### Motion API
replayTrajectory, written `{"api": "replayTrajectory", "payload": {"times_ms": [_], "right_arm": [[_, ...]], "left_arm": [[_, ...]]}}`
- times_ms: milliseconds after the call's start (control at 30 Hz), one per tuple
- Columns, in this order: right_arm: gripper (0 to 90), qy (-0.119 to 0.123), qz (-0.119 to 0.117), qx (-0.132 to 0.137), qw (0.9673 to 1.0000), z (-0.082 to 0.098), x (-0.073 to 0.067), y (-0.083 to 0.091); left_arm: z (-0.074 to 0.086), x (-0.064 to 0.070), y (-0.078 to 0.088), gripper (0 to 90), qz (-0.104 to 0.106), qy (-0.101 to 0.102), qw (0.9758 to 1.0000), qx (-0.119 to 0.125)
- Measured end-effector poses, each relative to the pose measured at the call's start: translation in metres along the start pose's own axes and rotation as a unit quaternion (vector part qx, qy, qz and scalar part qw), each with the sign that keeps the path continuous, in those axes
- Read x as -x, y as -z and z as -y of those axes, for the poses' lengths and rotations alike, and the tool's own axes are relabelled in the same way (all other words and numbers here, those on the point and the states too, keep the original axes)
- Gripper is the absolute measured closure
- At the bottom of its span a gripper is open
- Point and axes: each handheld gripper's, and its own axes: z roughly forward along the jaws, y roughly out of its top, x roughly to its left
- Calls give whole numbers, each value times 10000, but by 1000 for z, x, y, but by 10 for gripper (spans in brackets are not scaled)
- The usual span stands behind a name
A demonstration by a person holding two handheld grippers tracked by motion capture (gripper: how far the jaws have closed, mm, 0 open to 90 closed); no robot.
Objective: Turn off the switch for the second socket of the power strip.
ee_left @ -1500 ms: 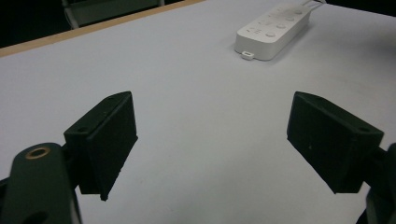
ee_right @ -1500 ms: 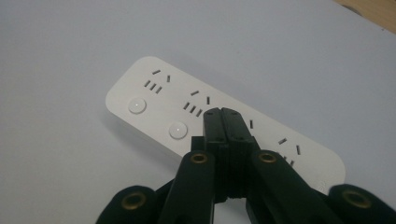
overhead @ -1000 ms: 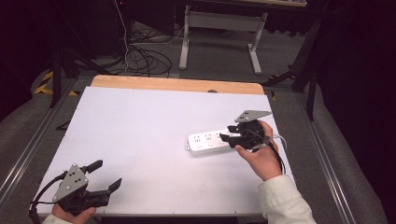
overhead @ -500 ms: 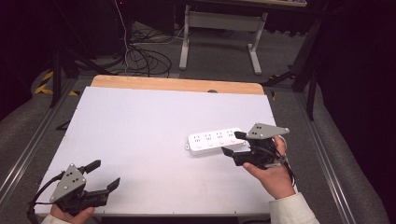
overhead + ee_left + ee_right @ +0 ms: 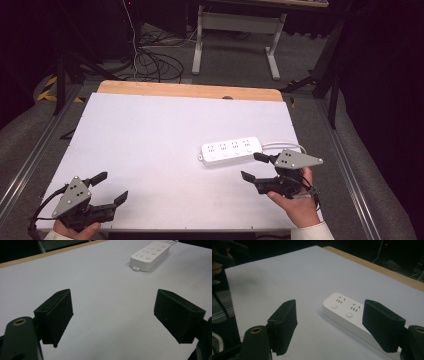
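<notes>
While the left hand-held gripper (image 5: 104,192) sits at the near left corner of the white counter (image 5: 150,135) with its jaws spread wide and nothing between them, the right hand-held gripper (image 5: 256,167) hovers near the right edge, its jaws having just been opening, now wide and empty. Just beyond its tips lies the white power strip (image 5: 231,150), flat, its cable (image 5: 285,146) curling right.

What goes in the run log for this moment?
right gripper: open, empty | white plastic power strip: flat on table, released | left gripper: open, idle
</notes>
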Motion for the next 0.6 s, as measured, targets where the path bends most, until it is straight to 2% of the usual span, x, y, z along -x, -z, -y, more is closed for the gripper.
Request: {"api": "replayTrajectory", "payload": {"times_ms": [67,200,333,600], "right_arm": [[285,-57,-104,79,9999,6,-1,1],[269,-43,-173,30,9998,17,-3,-2],[242,-25,-123,-11,9999,28,-5,-6],[200,-229,-133,-179,9995,55,-2,-12]], "left_arm": [[0,0,1,161,-23,-15,10000,-2],[1,0,2,161,-25,7,10000,32],[2,1,3,161,-20,18,10000,62],[4,2,3,159,-91,-92,9998,181]]}}
